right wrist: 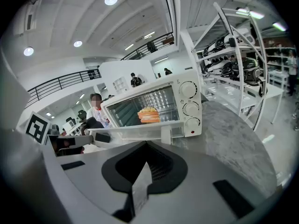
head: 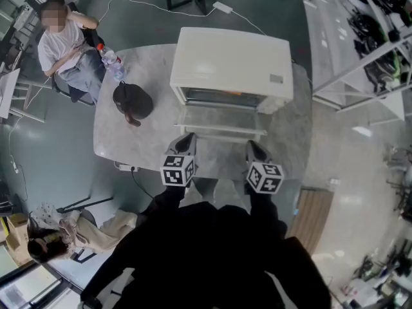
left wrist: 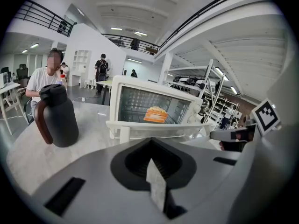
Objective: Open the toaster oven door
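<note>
Your left claw and right claw sit side by side over the near edge of the bench, both aimed at the oven. In each gripper view the jaws are together with nothing between them.

The oven is white and stands toward the far side of the bench. Its door is open, folded down flat toward you, with the handle along its front edge. Your left claw points at the left end of that edge and your right claw at the right end. Both tips are near the handle, but I cannot tell whether either touches it.

Through the opening a sandwich rests on the rack. Three knobs run down the oven's right front panel.

Left of the oven, a dark jug stands upright on the bench, well apart from your claws. A clear bottle stands at the far left corner, beside a seated person. From the left gripper view, your right claw shows off to the right with its marker cube facing the camera.
</note>
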`<action>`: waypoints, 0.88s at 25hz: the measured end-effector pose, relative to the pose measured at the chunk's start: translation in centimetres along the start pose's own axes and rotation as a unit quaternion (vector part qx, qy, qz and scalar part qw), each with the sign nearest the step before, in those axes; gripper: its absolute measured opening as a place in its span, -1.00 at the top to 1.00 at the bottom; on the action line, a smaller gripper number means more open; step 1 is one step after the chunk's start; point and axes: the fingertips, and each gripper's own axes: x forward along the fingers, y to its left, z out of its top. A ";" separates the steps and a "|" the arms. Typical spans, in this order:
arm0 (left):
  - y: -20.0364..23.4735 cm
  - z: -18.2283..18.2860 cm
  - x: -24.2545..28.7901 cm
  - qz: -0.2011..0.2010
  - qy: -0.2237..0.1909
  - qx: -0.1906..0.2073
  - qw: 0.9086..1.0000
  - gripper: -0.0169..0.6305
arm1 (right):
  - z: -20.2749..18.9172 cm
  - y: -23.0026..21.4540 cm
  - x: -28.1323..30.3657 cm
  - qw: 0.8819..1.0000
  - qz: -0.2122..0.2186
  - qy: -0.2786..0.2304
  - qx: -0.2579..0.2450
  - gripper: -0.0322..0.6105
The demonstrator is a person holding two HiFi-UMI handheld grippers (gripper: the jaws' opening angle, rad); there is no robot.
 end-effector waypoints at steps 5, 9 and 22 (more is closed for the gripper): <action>0.0 -0.8 -0.1 0.000 0.006 -0.003 1.000 0.94 | -0.9 -0.1 0.0 1.000 0.000 0.006 0.003 0.89; 0.0 -1.2 0.0 0.000 0.010 -0.001 1.000 0.94 | -1.2 -0.1 0.0 1.000 0.001 0.009 0.002 0.89; 0.0 -3.0 -0.1 -0.001 0.029 -0.005 1.000 0.94 | -3.0 -0.3 0.0 1.000 -0.003 0.029 0.009 0.89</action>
